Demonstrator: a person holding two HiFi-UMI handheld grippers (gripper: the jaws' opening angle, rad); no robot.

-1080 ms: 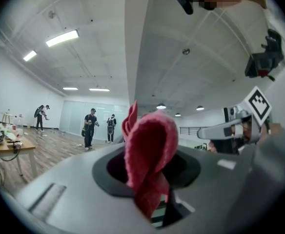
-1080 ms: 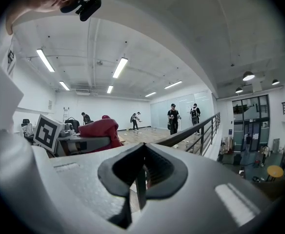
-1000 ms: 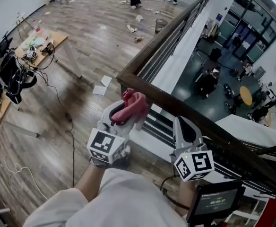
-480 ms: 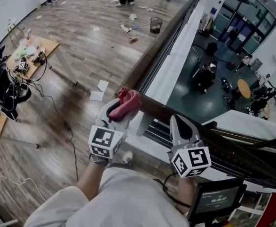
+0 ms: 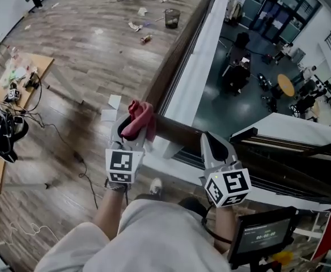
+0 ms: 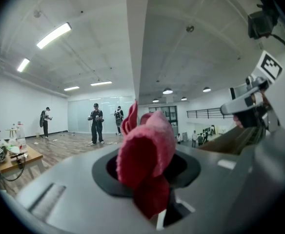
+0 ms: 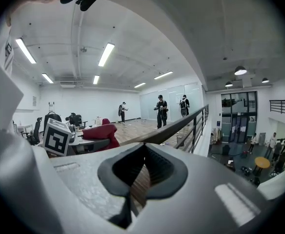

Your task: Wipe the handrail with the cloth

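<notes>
The left gripper [image 5: 132, 128] is clamped on the cloth [image 5: 138, 118]; in the left gripper view the pink-red fabric [image 6: 147, 162] bulges out from between the jaws and hides most of the gap. The right gripper [image 5: 213, 145] has its jaws closed together with nothing between them, only a strip of brown wood showing through the hollow of the pads in the right gripper view. It sits against the near side of the handrail [image 5: 179, 132], well apart from the left one.

Compared with a second ago, the left gripper has slid the cloth leftward along the near rail, from a little inside the corner to the corner itself, where the second run of rail turns away. The right gripper has kept its place beside the rail.

The cloth is a bunched, fuzzy wad, folded over on itself and lying on top of the dark wooden rail. From the right gripper view it shows as a red lump [image 7: 103, 133] beside the left gripper's marker cube [image 7: 58, 136].
</notes>
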